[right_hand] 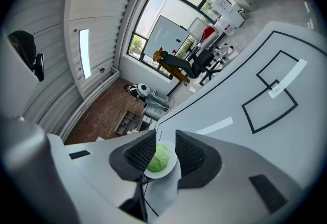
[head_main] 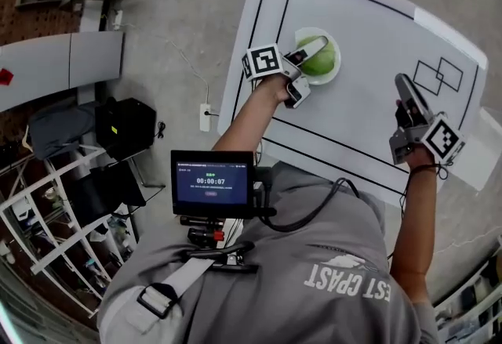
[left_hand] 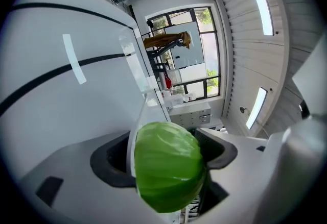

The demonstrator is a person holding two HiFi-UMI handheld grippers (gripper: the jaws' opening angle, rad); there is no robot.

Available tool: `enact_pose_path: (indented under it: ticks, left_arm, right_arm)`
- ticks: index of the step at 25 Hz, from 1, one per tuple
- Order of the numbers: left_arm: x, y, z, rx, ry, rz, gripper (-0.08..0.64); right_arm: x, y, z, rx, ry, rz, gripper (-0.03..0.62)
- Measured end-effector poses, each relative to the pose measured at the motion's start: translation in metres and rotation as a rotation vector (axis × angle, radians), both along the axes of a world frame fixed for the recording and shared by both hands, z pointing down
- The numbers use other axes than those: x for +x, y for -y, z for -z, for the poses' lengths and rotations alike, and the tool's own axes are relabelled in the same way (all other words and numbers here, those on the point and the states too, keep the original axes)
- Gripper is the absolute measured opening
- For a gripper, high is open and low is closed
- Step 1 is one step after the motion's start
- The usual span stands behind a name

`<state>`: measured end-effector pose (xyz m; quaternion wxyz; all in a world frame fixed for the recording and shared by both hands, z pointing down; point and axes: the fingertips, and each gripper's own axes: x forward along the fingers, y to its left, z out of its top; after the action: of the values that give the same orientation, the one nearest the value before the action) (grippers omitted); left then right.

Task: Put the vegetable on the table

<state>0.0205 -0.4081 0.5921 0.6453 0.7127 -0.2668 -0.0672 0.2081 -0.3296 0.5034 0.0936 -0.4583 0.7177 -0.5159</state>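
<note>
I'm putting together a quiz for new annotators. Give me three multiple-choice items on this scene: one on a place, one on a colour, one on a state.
1. Where does the cabbage lie?
A) on the plate
B) on the floor
C) on a shelf

2. What colour is the plate?
A) red
B) white
C) blue

3. How do the right gripper's fingers stand?
A) clamped on the cabbage
B) clamped on the plate
C) apart, holding nothing

Answers:
1. A, since the head view shows the plate's rim all round the cabbage.
2. B, since the rim is white in both the head view and the right gripper view.
3. C, since the right gripper view shows a gap between the fingers, with the plate only far behind it.
</note>
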Motion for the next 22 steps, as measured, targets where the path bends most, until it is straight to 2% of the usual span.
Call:
enact_pose_path:
  ticks: [7,9,12,14,16,22]
  left_arm:
    - [-0.020,-0.002,-0.021,0.065,0.184,-0.066,0.363]
    - [-0.026,-0.003,-0.029,0.100,0.277,-0.099,0.382]
    - [-0.031,-0.010,-0.046,0.136,0.426,-0.200,0.404]
    - [-0.031,-0.018,-0.058,0.117,0.437,-0.231,0.419]
    - [-0.033,-0.021,-0.064,0.097,0.423,-0.222,0.419]
    - [-0.031,-0.021,-0.072,0.110,0.466,-0.262,0.422]
  right_arm:
    - [-0.013,-0.008,-0.018,0.026,0.018,0.003,0.103]
    - [-0.014,-0.008,-0.020,0.030,0.024,0.000,0.103]
    - [-0.014,-0.008,-0.018,0.035,0.047,-0.008,0.103]
    - [-0.015,-0.009,-0.018,0.039,0.057,-0.010,0.103]
    - [-0.014,-0.011,-0.019,0.040,0.056,-0.009,0.103]
    - [-0.009,-0.016,-0.023,0.030,0.034,-0.024,0.103]
